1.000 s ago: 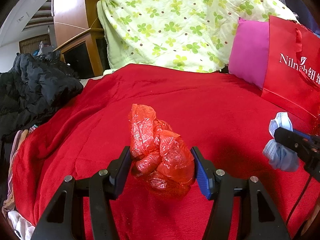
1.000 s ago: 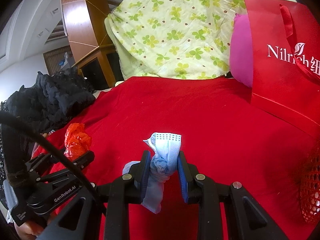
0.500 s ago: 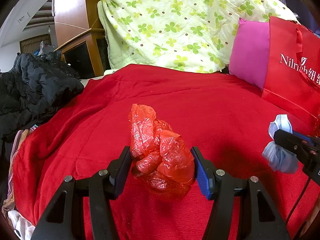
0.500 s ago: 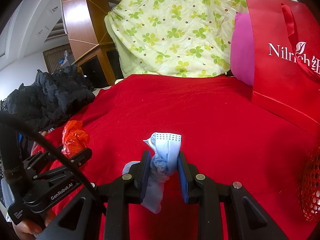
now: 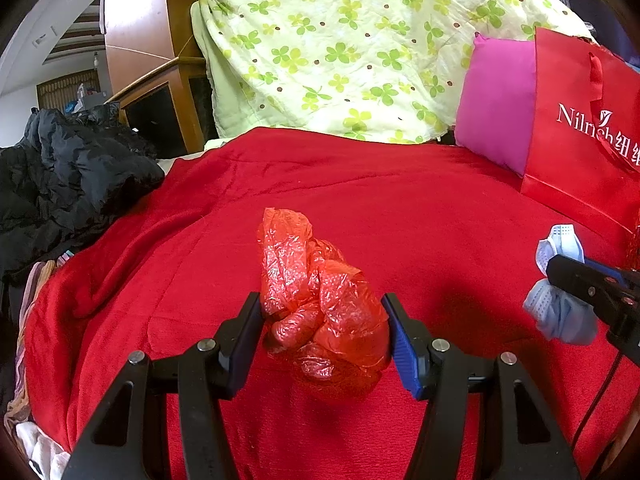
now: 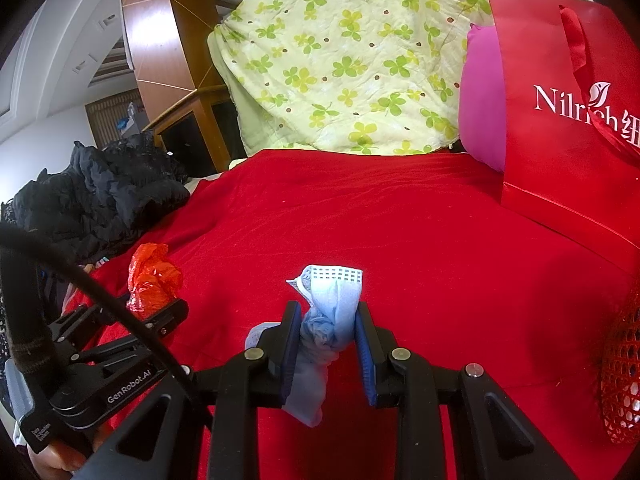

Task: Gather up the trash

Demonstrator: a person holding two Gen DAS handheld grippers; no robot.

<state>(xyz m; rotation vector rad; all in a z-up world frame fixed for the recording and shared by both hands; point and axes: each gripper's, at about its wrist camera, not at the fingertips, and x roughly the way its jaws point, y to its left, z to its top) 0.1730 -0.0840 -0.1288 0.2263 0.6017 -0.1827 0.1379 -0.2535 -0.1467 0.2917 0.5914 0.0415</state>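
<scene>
Clamping was confirmed on both sides: the left gripper fingers held a crumpled red plastic bag, the right gripper fingers a blue face mask, above the red blanket. Slippage of the trailing mask was judged possible.

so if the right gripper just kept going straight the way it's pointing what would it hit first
Probably the red blanket: the right gripper, shut on the blue face mask, points forward over open blanket. Beyond that lies the clover-print quilt. The red gift bag sits off to the right of that line. Depth is hard to judge here.
</scene>
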